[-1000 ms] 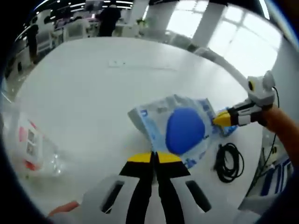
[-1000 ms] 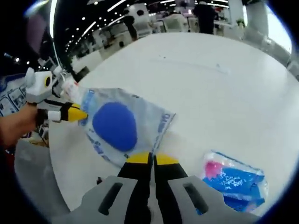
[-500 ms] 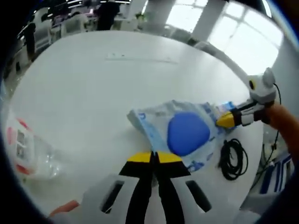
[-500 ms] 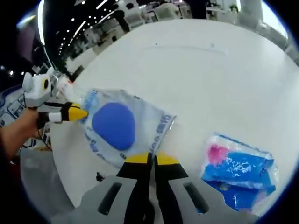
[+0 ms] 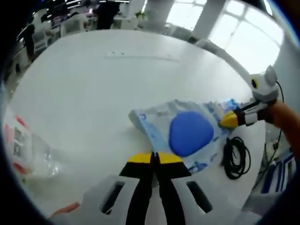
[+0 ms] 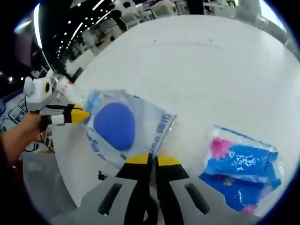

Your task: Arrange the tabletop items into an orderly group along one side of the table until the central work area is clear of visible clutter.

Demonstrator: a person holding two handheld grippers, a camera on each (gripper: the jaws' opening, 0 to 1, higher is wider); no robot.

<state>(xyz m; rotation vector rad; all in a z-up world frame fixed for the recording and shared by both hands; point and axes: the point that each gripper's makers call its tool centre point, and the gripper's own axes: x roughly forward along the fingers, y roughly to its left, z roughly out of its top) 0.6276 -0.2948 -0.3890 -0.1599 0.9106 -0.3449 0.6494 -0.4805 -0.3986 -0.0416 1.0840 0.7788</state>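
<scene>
Left gripper view: pouch (image 5: 187, 133) unmoved.

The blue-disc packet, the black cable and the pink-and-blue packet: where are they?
blue-disc packet (image 5: 190, 133), left gripper view, on the blue disc.
black cable (image 5: 236, 159), left gripper view, on the coil's loops.
pink-and-blue packet (image 6: 243, 161), right gripper view, on its blue wrapper.

Bright daylight pours in from the windows (image 5: 243, 33) at one o'clock, washing out the white table (image 5: 93, 93). Ceiling strip lights (image 6: 96, 5) at eleven o'clock. Fisheye bending and soft blur toward every edge.
</scene>
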